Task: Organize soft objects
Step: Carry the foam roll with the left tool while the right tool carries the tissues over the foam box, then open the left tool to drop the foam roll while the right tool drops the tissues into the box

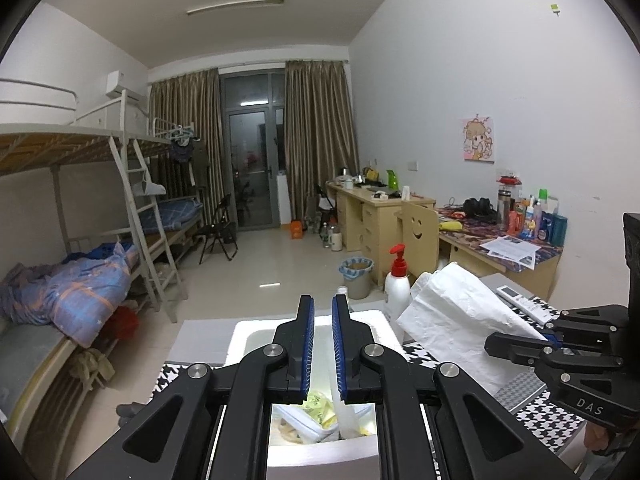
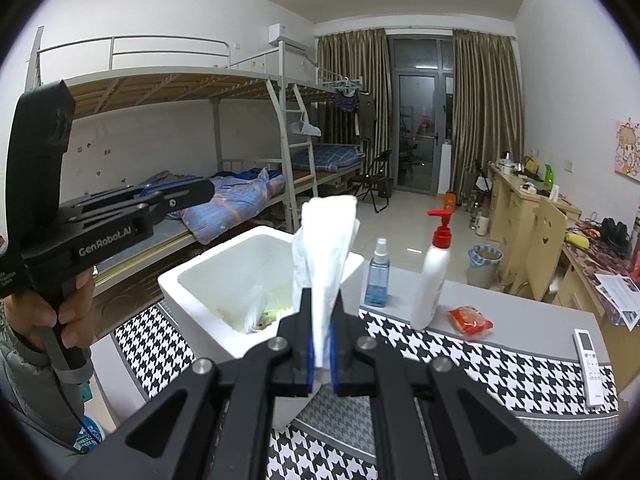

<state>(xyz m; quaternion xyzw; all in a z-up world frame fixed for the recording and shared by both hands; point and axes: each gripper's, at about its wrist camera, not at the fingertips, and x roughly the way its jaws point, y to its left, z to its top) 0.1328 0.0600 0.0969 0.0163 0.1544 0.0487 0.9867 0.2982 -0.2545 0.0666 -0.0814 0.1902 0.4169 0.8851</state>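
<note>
- Crumpled white paper tissue [image 2: 326, 248]: clamped upright in the right gripper [image 2: 322, 354], above the white foam box [image 2: 188, 284].
- Left gripper [image 1: 323, 344]: jaws together, holding nothing, over the box.
- Progress: tissue lifted but apparently not yet placed.

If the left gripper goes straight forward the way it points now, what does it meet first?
Probably the far wall of the white foam box: the left gripper, shut and empty, points slightly downward over the open box. Depth is unclear, so it might pass just above the rim.
</note>
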